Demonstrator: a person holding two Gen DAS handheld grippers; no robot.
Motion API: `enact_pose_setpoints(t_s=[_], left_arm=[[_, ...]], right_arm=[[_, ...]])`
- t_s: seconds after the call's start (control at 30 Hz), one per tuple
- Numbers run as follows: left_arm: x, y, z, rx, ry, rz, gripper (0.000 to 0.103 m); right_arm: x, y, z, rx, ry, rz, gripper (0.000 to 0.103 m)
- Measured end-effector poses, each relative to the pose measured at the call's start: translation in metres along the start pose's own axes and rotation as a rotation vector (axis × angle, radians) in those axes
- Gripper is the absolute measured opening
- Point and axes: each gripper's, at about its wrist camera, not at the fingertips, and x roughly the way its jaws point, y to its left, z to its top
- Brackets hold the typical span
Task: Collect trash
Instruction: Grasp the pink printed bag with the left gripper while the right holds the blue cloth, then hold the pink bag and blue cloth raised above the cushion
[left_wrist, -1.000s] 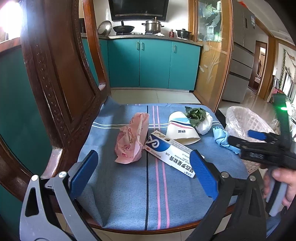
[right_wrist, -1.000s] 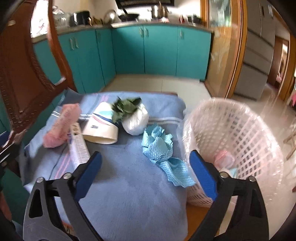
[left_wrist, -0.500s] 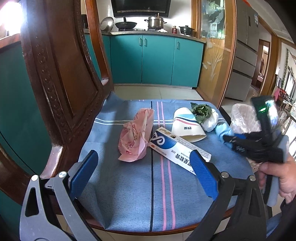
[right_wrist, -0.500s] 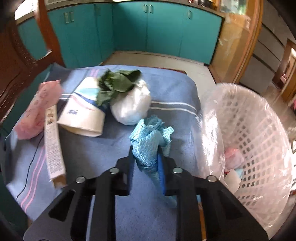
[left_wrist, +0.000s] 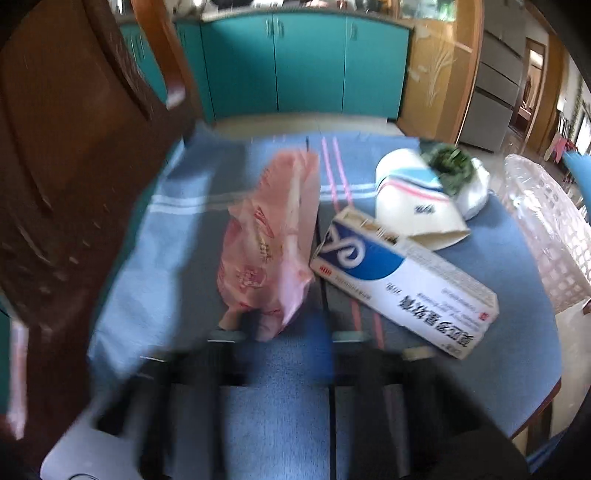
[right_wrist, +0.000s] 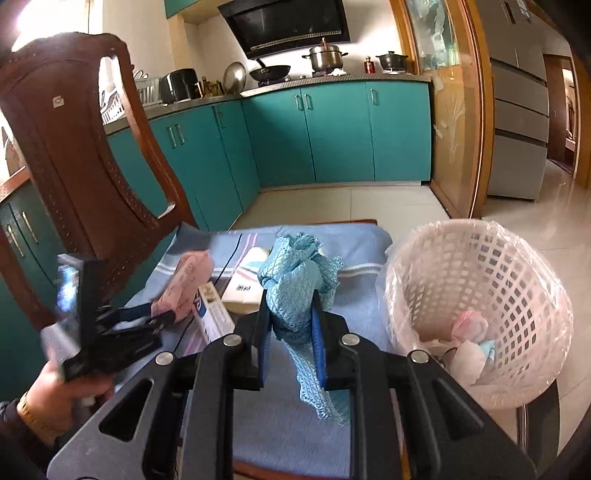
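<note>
A teal-cabinet kitchen surrounds a wooden chair's blue striped cushion (left_wrist: 517, 258). Only the right view shows the right gripper (right_wrist: 288, 325) pinching a crumpled light-blue cloth (right_wrist: 295, 280) beside the white lattice basket (right_wrist: 480, 295). The left gripper (left_wrist: 275, 332), blurred, has its jaws pressed together at the pink plastic bag (left_wrist: 269, 243).

Daylit fisheye views bow at their edges; left view is smeared, perhaps by motion.
</note>
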Motion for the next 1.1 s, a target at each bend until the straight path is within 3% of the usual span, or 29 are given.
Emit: enact_pose_setpoints(t_s=[0.1, 0.33, 0.43, 0.67, 1.1], left_arm=[[-0.022, 0.003, 0.003, -0.032, -0.045, -0.025, 0.006], [-0.133, -0.004, -0.010, -0.061, -0.312, -0.123, 0.006], [-0.156, -0.014, -0.023, -0.048, -0.366, -0.135, 0.006], [-0.148, -0.032, -0.039, 0.019, -0.308, -0.164, 0.006], [-0.141, -0.030, -0.033, 0.003, -0.269, -0.160, 0.006]], right_arm=[[-0.007, 0.000, -0.004, -0.004, -0.007, 0.013, 0.020], [-0.023, 0.004, -0.009, -0.019, -0.042, 0.037, 0.020], [-0.021, 0.007, -0.010, -0.029, -0.044, 0.037, 0.020], [-0.017, 0.011, -0.011, -0.045, -0.040, 0.035, 0.020], [-0.010, 0.016, -0.013, -0.057, -0.019, 0.028, 0.020]])
